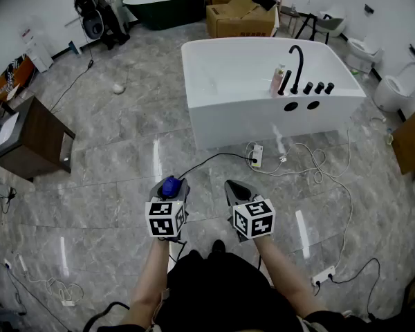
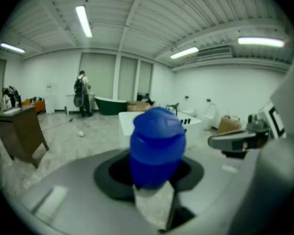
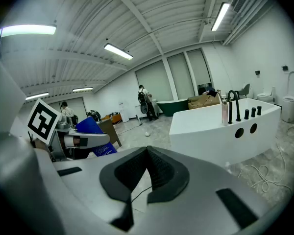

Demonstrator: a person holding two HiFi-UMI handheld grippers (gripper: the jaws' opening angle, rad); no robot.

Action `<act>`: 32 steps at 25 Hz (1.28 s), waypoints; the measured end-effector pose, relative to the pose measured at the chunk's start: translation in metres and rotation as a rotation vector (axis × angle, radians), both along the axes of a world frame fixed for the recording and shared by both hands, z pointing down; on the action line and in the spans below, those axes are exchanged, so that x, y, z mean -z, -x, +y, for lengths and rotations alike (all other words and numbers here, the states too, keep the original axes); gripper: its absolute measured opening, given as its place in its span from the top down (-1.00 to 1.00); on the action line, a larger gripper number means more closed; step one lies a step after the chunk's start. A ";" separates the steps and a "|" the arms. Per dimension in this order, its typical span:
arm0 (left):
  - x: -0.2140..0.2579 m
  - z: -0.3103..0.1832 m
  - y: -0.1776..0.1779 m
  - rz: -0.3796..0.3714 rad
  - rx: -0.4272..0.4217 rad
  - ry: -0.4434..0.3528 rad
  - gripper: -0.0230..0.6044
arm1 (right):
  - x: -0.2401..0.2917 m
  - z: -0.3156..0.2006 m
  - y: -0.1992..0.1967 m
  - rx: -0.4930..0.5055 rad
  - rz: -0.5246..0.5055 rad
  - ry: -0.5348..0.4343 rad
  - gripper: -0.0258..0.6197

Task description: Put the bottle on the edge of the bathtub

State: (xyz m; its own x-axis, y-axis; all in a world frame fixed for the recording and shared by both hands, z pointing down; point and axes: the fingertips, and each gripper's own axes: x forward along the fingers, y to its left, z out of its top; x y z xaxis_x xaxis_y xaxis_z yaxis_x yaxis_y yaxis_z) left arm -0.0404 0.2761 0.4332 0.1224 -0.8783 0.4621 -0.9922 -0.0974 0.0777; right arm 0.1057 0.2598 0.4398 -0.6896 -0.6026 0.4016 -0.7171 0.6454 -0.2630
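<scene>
My left gripper [image 2: 152, 190] is clenched on the blue bottle [image 2: 157, 141], well apart from the white bathtub [image 1: 214, 109]; my right gripper [image 3: 147, 168] is closed on nothing; I judge 2 risks: the bottle may slip from this 1-gripper hold; the loose cables [image 1: 311, 161] on the floor could trip me.

Grey left gripper [image 1: 169, 183], right gripper [image 1: 235, 185], black clothing [image 1: 221, 282]

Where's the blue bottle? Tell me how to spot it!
Find the big white bathtub on the grey floor, then look nearer, at the two grippers with black-and-white marker cubes. The blue bottle sits clamped in the left gripper; the right gripper holds nothing, and the bottle on the tub's rim is pink.
</scene>
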 end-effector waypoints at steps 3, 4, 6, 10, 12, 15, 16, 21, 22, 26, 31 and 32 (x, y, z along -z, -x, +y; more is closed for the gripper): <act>-0.001 0.000 -0.002 -0.004 0.003 0.004 0.44 | 0.001 0.000 -0.003 0.005 0.000 -0.008 0.91; -0.001 0.000 -0.003 -0.005 0.005 0.005 0.44 | 0.001 0.000 -0.004 0.009 0.000 -0.010 0.91; -0.002 -0.001 -0.004 -0.006 0.007 0.006 0.44 | 0.001 0.001 -0.005 0.019 -0.003 -0.012 0.91; -0.001 -0.010 -0.006 -0.006 0.008 0.004 0.44 | 0.003 -0.006 -0.008 0.017 -0.025 -0.011 0.91; -0.001 -0.015 -0.009 -0.010 0.003 0.005 0.44 | 0.002 -0.011 -0.012 0.009 -0.032 -0.005 0.91; 0.000 -0.021 -0.010 -0.016 -0.002 0.006 0.44 | -0.002 -0.017 -0.014 -0.004 -0.041 0.016 0.91; 0.000 -0.022 -0.010 -0.017 -0.002 0.006 0.44 | -0.002 -0.019 -0.014 -0.006 -0.043 0.021 0.91; -0.001 -0.037 -0.008 -0.020 -0.005 0.009 0.44 | -0.004 -0.030 -0.015 -0.012 -0.041 0.028 0.91; -0.001 -0.041 -0.008 -0.020 -0.006 0.010 0.44 | -0.004 -0.034 -0.014 -0.013 -0.040 0.028 0.91; -0.002 -0.058 -0.003 -0.019 -0.009 0.016 0.44 | -0.003 -0.050 -0.011 -0.025 -0.042 0.029 0.91; -0.007 -0.088 0.005 -0.015 -0.022 0.022 0.44 | -0.005 -0.075 -0.005 -0.039 -0.042 0.036 0.91; -0.008 -0.094 0.008 -0.015 -0.025 0.024 0.44 | -0.005 -0.080 -0.002 -0.040 -0.042 0.036 0.91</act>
State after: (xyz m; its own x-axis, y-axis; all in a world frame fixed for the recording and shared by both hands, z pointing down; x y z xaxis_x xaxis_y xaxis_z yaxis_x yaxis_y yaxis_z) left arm -0.0482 0.1822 0.4411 0.1369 -0.8639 0.4847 -0.9906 -0.1203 0.0653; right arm 0.1079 0.1797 0.4452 -0.6819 -0.6154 0.3954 -0.7301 0.6060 -0.3159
